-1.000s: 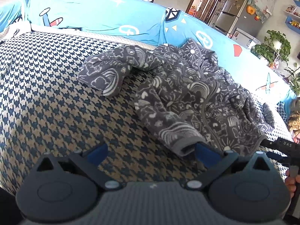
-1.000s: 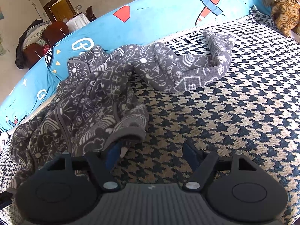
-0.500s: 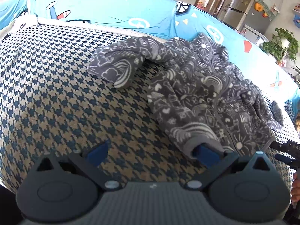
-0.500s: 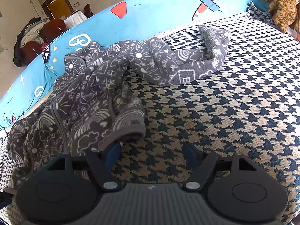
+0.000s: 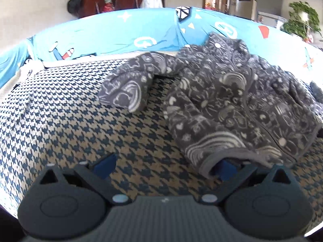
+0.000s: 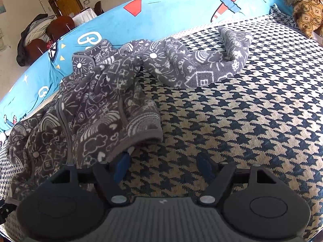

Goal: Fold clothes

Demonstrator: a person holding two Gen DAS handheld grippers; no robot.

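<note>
- Grey patterned jacket [image 5: 232, 100] lies crumpled on the houndstooth cover [image 5: 70, 121], far side against the blue bumper [image 5: 141, 28]
- Left gripper [image 5: 164, 163] and right gripper [image 6: 162, 164] both gape wide, holding nothing; each has one finger tucked under a hem corner
- Risk: closing may catch only one layer, or the cover beneath; the hem could slip
- Sleeves [image 6: 201, 68] sprawl sideways; brown cushion [image 6: 304, 6] far right, clear of things

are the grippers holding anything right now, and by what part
Nothing is gripped. Both the left gripper and right gripper are open, each with one finger tucked under a corner of the hem of the grey jacket.
</note>
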